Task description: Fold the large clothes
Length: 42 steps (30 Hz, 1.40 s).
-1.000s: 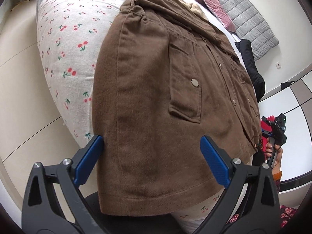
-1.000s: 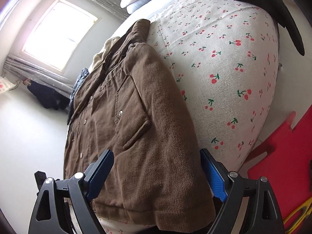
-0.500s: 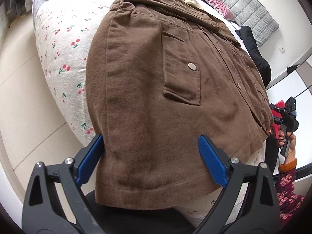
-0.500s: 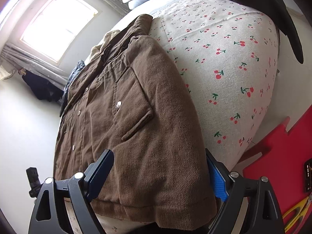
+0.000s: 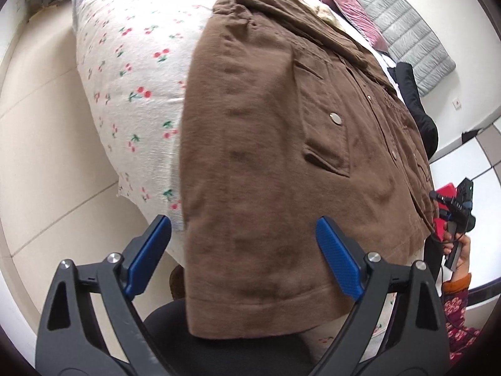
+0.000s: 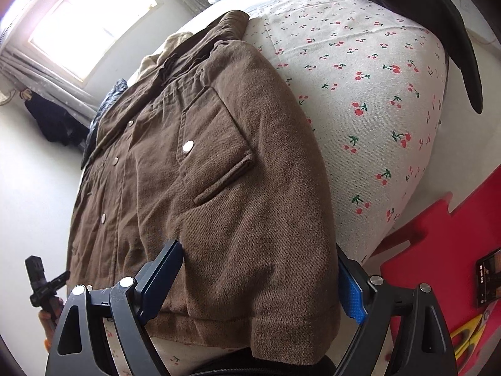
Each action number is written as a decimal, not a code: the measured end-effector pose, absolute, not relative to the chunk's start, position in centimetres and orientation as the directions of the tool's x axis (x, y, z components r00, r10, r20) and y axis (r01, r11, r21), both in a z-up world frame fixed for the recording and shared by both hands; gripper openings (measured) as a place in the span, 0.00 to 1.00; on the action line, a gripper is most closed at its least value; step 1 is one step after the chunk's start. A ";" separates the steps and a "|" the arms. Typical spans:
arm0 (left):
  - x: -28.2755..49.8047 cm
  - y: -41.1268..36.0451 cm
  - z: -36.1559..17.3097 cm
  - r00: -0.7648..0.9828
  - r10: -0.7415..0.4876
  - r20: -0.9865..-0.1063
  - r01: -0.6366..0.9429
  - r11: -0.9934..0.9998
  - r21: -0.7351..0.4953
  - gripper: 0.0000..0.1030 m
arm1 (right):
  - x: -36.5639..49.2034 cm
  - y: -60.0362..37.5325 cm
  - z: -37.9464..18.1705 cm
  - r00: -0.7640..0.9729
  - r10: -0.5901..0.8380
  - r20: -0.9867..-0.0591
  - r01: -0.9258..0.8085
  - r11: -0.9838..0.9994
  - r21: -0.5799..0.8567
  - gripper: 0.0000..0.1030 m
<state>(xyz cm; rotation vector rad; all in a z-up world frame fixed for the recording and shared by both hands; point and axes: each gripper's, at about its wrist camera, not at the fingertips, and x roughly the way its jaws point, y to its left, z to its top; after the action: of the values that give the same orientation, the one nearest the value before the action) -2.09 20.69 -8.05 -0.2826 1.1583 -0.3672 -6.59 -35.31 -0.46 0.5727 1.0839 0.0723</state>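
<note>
- Jacket [image 5: 266, 144] lies front-up on the bed [image 5: 131, 72], sides already turned in, collar at 12 o'clock, hem hanging over the near bed edge at 6.
- Left tool [image 5: 244, 257] open wide, gripping nothing; its blue pads straddle the left hem corner, apparently above the cloth.
- Right tool [image 6: 260, 279] open wide too, holding nothing; one pad over the cloth near the hem, the other down past the jacket's right folded edge.
- Risk: thick, padded-looking cloth. A pinch may take the top layer only, so the tucked-in side would fall open on the lift.
- Risk: hem overhangs the mattress. A one-sided grip would likely drag the jacket off toward the floor.
- Risk: uneven lift from the two corners would skew the fold; the snaps [image 6: 188, 147] and pocket flap could bunch the crease.
- Around: black garment [image 6: 438, 22] on the bed at 1 o'clock in the right view, well apart from the jacket.
- Pillows [image 5: 353, 9] and a grey quilted pad [image 5: 410, 34] at 1 o'clock in the left view, beyond the collar; they could crowd a fold toward 12.
- Red mat [image 6: 438, 250] on the floor at 4 o'clock, clear of the work.
</note>
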 end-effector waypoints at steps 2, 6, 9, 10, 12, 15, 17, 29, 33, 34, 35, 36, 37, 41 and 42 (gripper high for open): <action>-1.7 21.1 -8.7 0.321 -0.472 -0.821 0.120 0.880 -0.459 0.91 | -6.5 -35.0 -0.4 0.472 0.312 -0.824 0.216 0.866 0.451 0.88; -1.1 21.3 -9.6 0.263 -0.525 -0.809 0.092 0.849 -0.521 0.91 | -6.2 -34.6 -0.5 0.459 0.295 -0.838 0.211 0.880 0.426 0.88; -1.0 21.5 -9.9 0.242 -0.543 -0.804 0.080 0.837 -0.542 0.91 | -6.1 -34.5 -0.6 0.450 0.294 -0.843 0.209 0.883 0.420 0.88; -1.1 21.5 -9.9 0.239 -0.544 -0.804 0.079 0.836 -0.542 0.91 | -6.1 -34.4 -0.6 0.446 0.292 -0.846 0.206 0.886 0.415 0.88; -1.2 21.4 -9.9 0.235 -0.539 -0.809 0.080 0.840 -0.536 0.90 | -5.7 -33.9 -0.6 0.437 0.281 -0.855 0.202 0.895 0.398 0.89; -1.2 21.1 -9.8 0.217 -0.522 -0.825 0.052 0.850 -0.525 0.85 | -5.4 -33.2 -0.6 0.411 0.244 -0.878 0.190 0.919 0.345 0.89; -1.5 20.9 -9.5 0.218 -0.510 -0.832 0.021 0.855 -0.519 0.76 | -5.1 -32.4 -0.5 0.390 0.202 -0.899 0.183 0.939 0.290 0.89; -4.0 17.4 -4.3 0.340 -0.484 -0.807 0.132 0.874 -0.468 0.15 | -6.5 -30.5 1.8 0.471 0.230 -0.852 0.124 0.939 0.322 0.26; -3.8 16.8 -2.3 0.382 -0.552 -0.741 0.161 0.829 -0.535 0.15 | -7.0 -30.6 3.5 0.537 0.295 -0.790 0.090 0.911 0.402 0.21; -3.6 16.8 -1.5 0.397 -0.567 -0.722 0.169 0.818 -0.550 0.14 | -6.9 -30.6 4.2 0.558 0.311 -0.769 0.081 0.902 0.424 0.21; -3.4 16.7 -0.8 0.414 -0.576 -0.705 0.176 0.811 -0.559 0.14 | -6.8 -30.7 4.8 0.577 0.325 -0.750 0.074 0.893 0.443 0.20; -3.2 16.6 -0.2 0.432 -0.578 -0.692 0.179 0.807 -0.563 0.14 | -6.8 -30.9 5.5 0.596 0.340 -0.727 0.064 0.883 0.466 0.20; -2.8 16.8 0.6 0.456 -0.577 -0.678 0.178 0.805 -0.566 0.14 | -6.6 -31.3 6.3 0.618 0.358 -0.700 0.053 0.869 0.492 0.20; -1.1 16.9 3.1 0.525 -0.579 -0.624 0.192 0.795 -0.575 0.14 | -5.6 -32.0 8.8 0.682 0.380 -0.624 0.024 0.842 0.539 0.19; -0.5 17.0 3.7 0.536 -0.580 -0.613 0.196 0.792 -0.578 0.14 | -5.2 -31.8 9.3 0.694 0.378 -0.613 0.018 0.842 0.539 0.19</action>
<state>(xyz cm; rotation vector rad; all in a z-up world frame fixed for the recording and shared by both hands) -0.52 17.01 3.65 -0.4778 0.8932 -0.4836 -5.23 -31.76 9.28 0.5452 0.7869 0.2125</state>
